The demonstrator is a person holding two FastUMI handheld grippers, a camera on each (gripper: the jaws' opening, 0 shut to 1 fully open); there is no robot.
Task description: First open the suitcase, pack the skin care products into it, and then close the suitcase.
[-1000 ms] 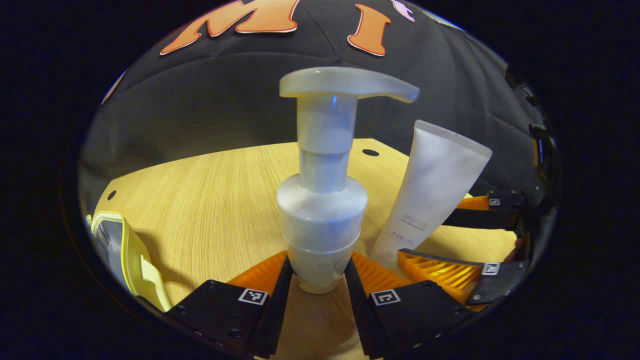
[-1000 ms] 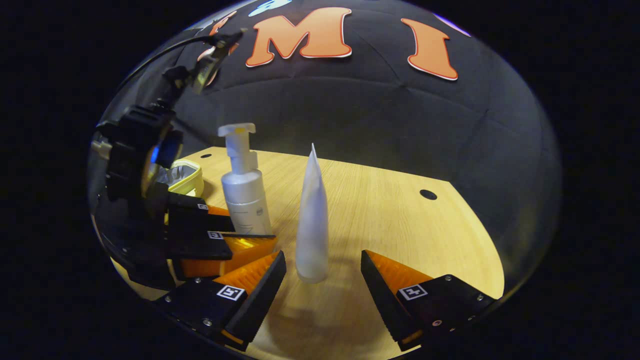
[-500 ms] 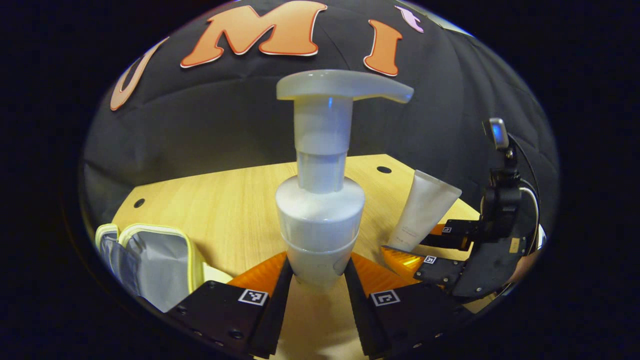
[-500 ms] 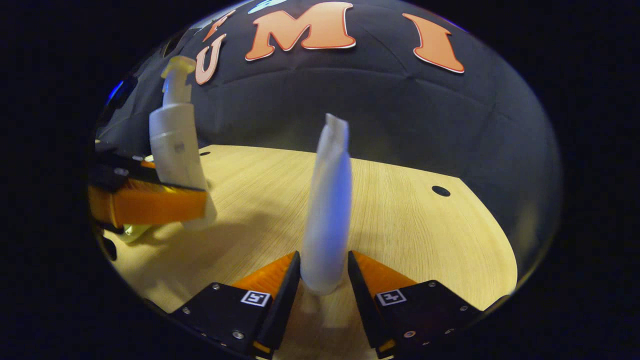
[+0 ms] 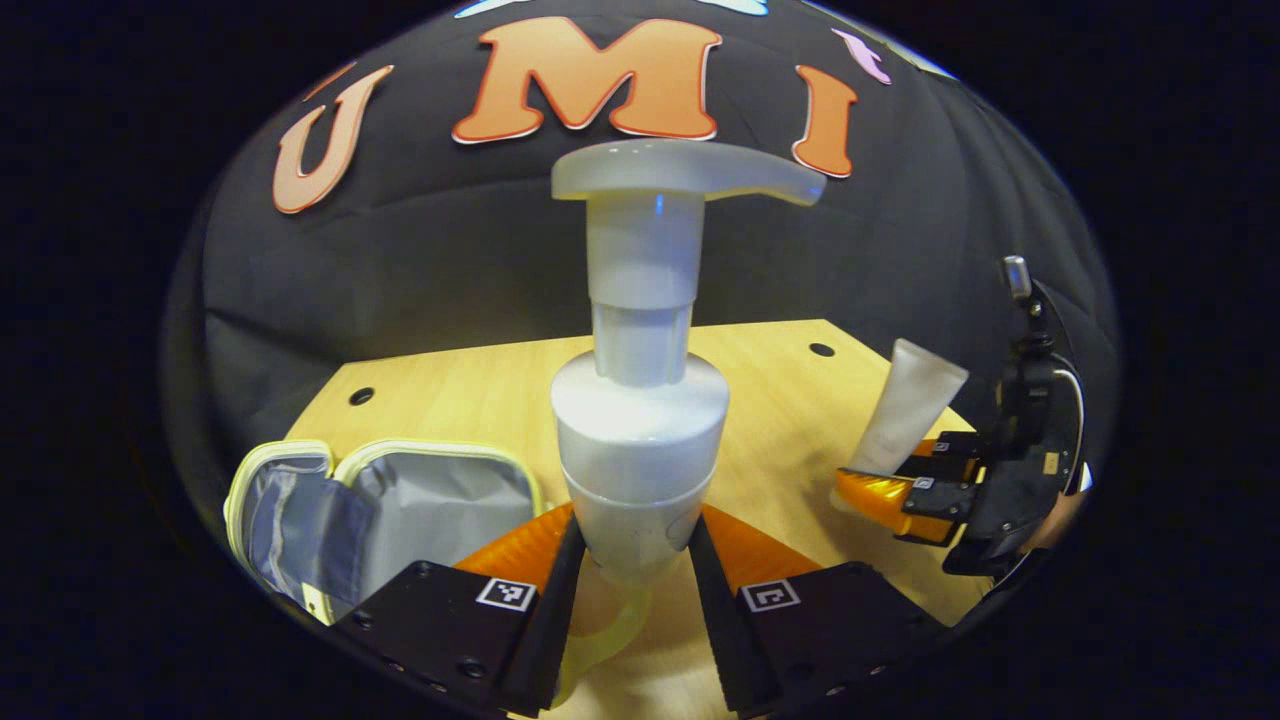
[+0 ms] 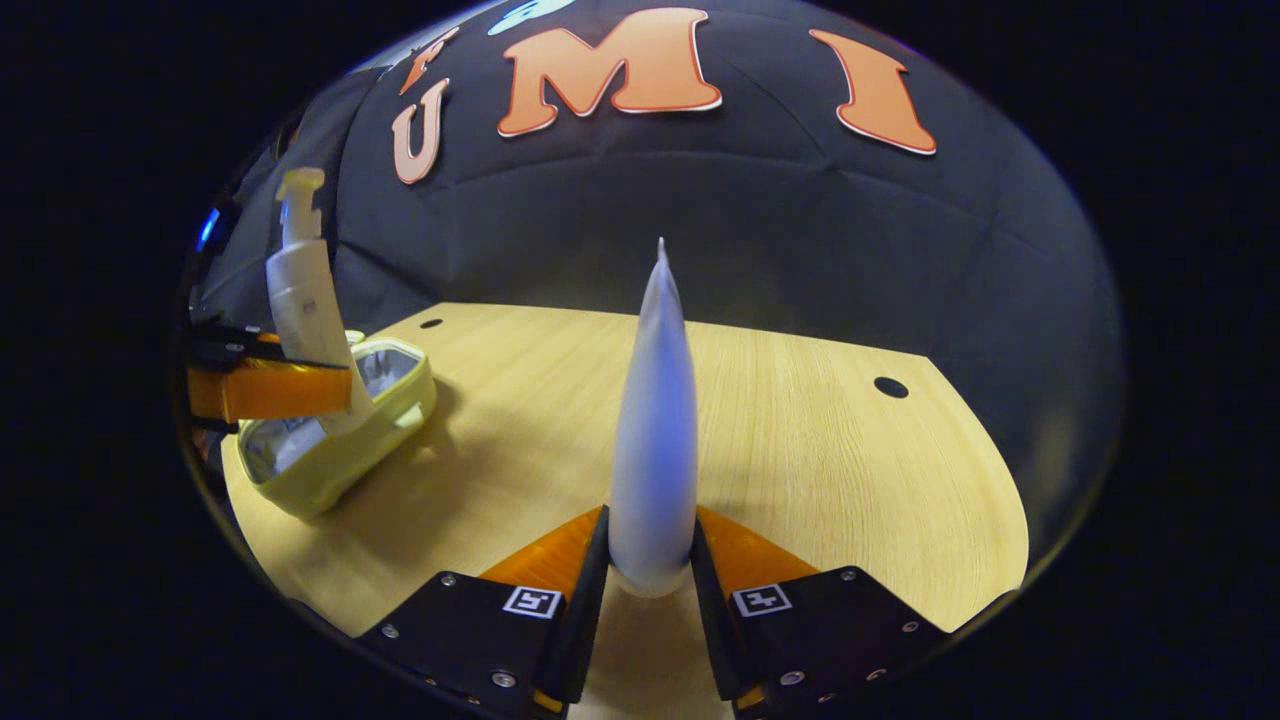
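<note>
2 tongs [image 5: 628,560] [image 6: 648,575], bottle [image 5: 640,440], tube [image 6: 655,440]

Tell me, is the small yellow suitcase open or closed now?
Open. The suitcase lies unzipped on the table, its grey lining exposed, below the pump bottle that the left gripper holds.

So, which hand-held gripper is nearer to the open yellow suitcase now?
Left. The left hand-held gripper holds the pump bottle over the suitcase; the right hand-held gripper, gripping the tube, is farther across the table.
</note>
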